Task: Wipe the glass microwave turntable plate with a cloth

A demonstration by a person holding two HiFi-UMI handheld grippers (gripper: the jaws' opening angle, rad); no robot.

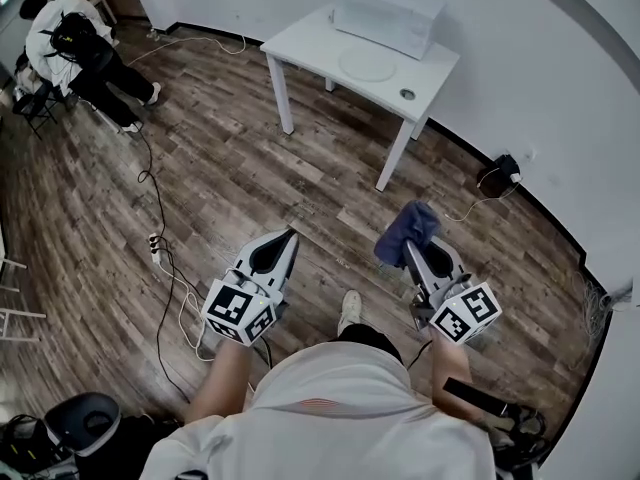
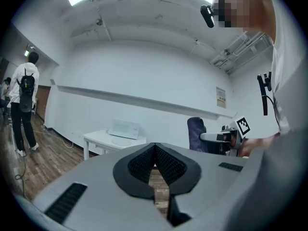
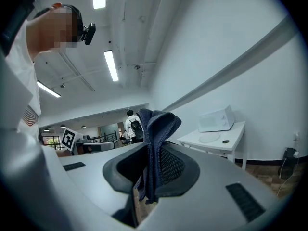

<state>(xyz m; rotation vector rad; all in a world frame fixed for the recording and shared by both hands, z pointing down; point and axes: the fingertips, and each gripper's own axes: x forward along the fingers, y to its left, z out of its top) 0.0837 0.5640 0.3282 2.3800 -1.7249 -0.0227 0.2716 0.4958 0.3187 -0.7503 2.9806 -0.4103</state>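
Plate location: round clear glass turntable plate (image 1: 367, 64) lay on white rectangular desk (image 1: 300, 40), well apart at 11 o'clock from right hand-held gripper (image 1: 413, 245), which was clamped on dark blue cloth (image 1: 405, 226). Left hand-held gripper (image 1: 288, 236), jaws together and empty, stood about equally far.

one tabletop (image 1: 305, 40), one microwave (image 1: 390, 16), one glass plate (image 1: 367, 64), one blue cloth (image 1: 405, 228), two tongs, left (image 1: 289, 235) and right (image 1: 413, 251), one other person (image 1: 75, 46).

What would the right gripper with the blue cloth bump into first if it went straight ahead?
Nothing near: open air lies ahead of the right gripper. The white rectangular table sits slightly rightward, so perhaps the white wall beyond.
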